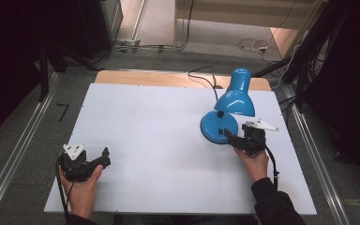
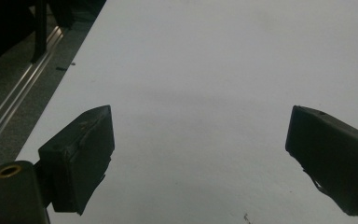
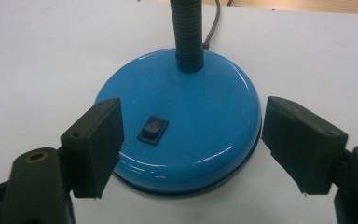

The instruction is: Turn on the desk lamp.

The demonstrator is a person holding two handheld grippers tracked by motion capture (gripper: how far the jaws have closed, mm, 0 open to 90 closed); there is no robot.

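A blue desk lamp (image 1: 234, 101) stands at the right of the white table (image 1: 159, 140), its shade bent down over its round base (image 1: 215, 126). My right gripper (image 1: 228, 136) is at the near right edge of that base. In the right gripper view the right gripper (image 3: 193, 109) is open, its jaws on either side of the base (image 3: 205, 121), close to its rim. A black rocker switch (image 3: 153, 129) sits on top of the base, below the ribbed black neck (image 3: 187, 32). My left gripper (image 1: 105, 158) rests at the near left; this left gripper (image 2: 200, 121) is open over bare table.
The lamp's black cable (image 1: 205, 75) runs off the table's wooden far edge (image 1: 168, 77). Metal rails (image 1: 23, 145) line the floor on the left and right (image 1: 316, 159). Loose cables (image 1: 253, 46) lie on the floor beyond the table.
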